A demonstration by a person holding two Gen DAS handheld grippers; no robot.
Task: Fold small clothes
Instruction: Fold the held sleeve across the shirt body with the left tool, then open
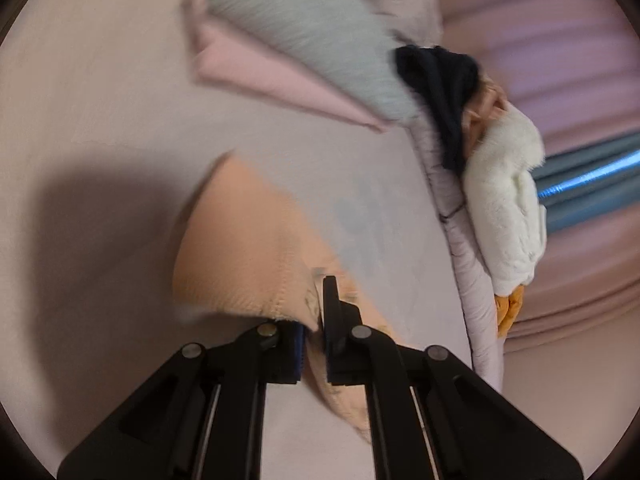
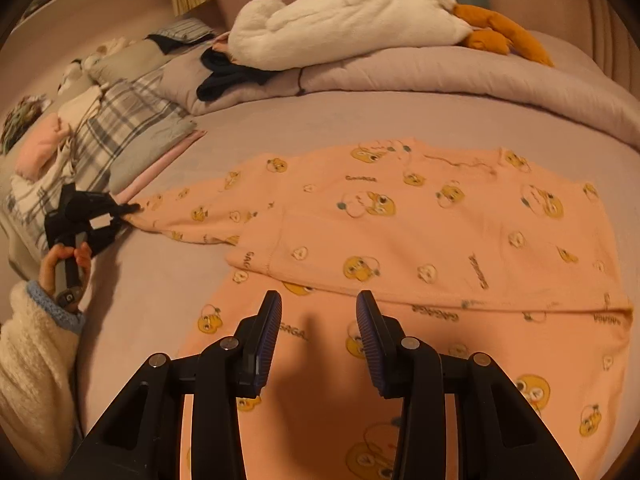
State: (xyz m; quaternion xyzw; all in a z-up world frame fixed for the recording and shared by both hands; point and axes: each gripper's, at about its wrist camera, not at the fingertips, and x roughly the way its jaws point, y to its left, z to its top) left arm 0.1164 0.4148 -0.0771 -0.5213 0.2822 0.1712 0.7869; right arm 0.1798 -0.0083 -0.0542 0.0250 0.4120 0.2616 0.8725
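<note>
An orange top with yellow duck prints (image 2: 420, 232) lies spread on the pale pink bed sheet (image 2: 160, 300), one sleeve stretched out to the left. My left gripper (image 1: 316, 320) is shut on the end of that sleeve (image 1: 240, 248), with fabric pinched between its pads; it also shows in the right wrist view (image 2: 132, 209) at the sleeve cuff. My right gripper (image 2: 319, 320) is open and empty, hovering above the near part of the top.
A white plush goose with orange feet (image 2: 352, 20) lies on the bunched duvet (image 2: 480, 76) at the back. A dark garment (image 2: 228, 72) lies by it. Plaid pillows and folded cloths (image 2: 120, 132) are stacked at the left. The bed's edge (image 1: 476, 280) runs on the right.
</note>
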